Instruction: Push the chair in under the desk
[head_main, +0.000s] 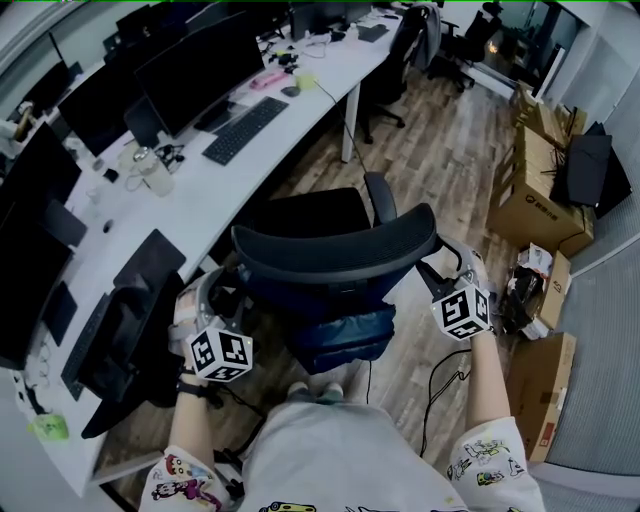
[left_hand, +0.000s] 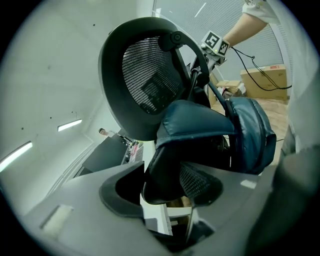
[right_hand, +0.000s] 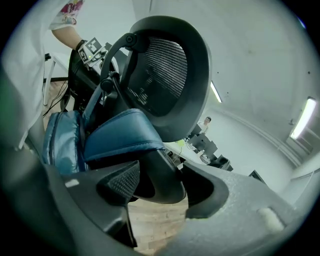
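Left gripper: jaws wide apart, clamped on a dark rounded edge of the chair back. Right gripper: same hold on the opposite edge. Chair sits centre frame on the wood floor, seat clear of the desk running up the left. Hold made; by my reading, the whole push remains.

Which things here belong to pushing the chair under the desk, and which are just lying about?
Job: chair, desk, left gripper, right gripper, both clamped on the chair's back.
Lying about: keyboard, monitor, boxes.
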